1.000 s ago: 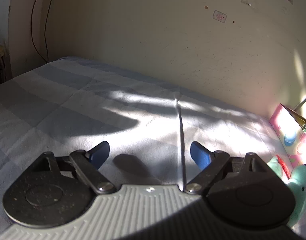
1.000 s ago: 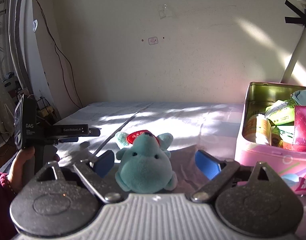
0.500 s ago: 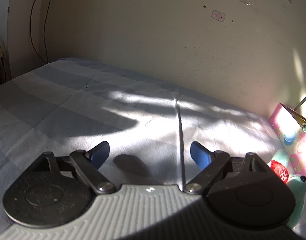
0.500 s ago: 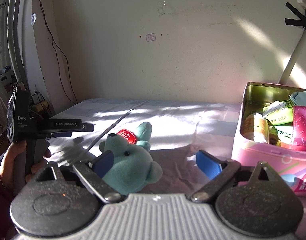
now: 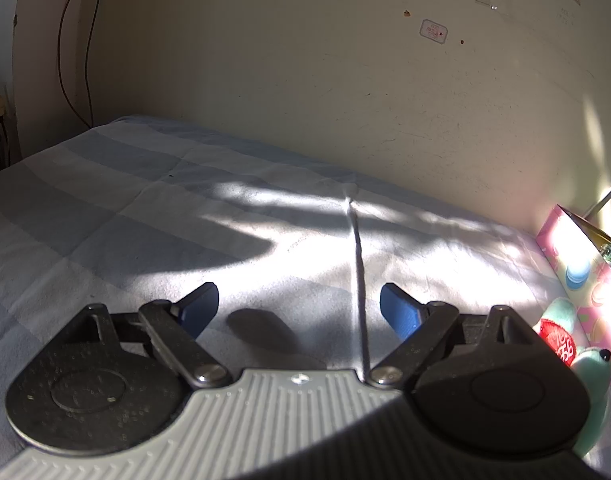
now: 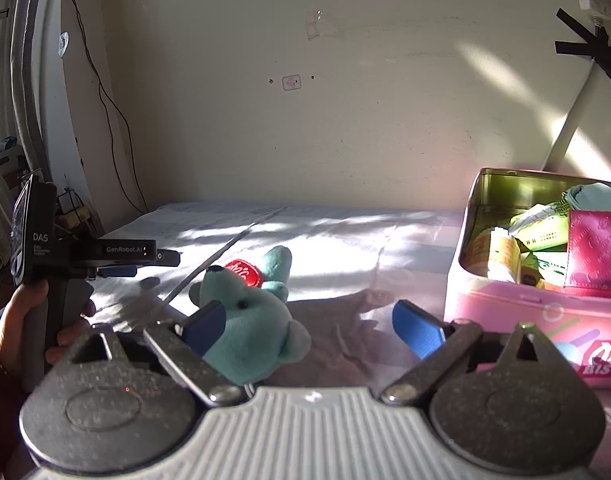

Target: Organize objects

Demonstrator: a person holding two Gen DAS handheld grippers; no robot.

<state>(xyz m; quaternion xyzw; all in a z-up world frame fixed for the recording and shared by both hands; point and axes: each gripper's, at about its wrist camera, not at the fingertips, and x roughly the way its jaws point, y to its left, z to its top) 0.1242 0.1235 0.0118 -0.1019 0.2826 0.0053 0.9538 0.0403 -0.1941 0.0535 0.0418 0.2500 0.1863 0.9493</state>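
A teal plush toy with a red patch on its head lies tipped on its side on the bed. It leans against the left finger of my right gripper, which is open, its right pad well clear of the toy. In the left wrist view the plush toy peeks out at the right edge. My left gripper is open over bare sheet with nothing between its fingers. The right wrist view shows the left gripper side-on at the left, held by a hand.
A pink biscuit tin stands open at the right, holding a pink wallet and several packets; its corner shows in the left view. The striped bedsheet runs to a cream wall behind. Cables hang at the far left.
The plush toy has tipped from upright and facing me onto its side, toward the left finger of my right gripper. Both grippers have stayed open and in place.
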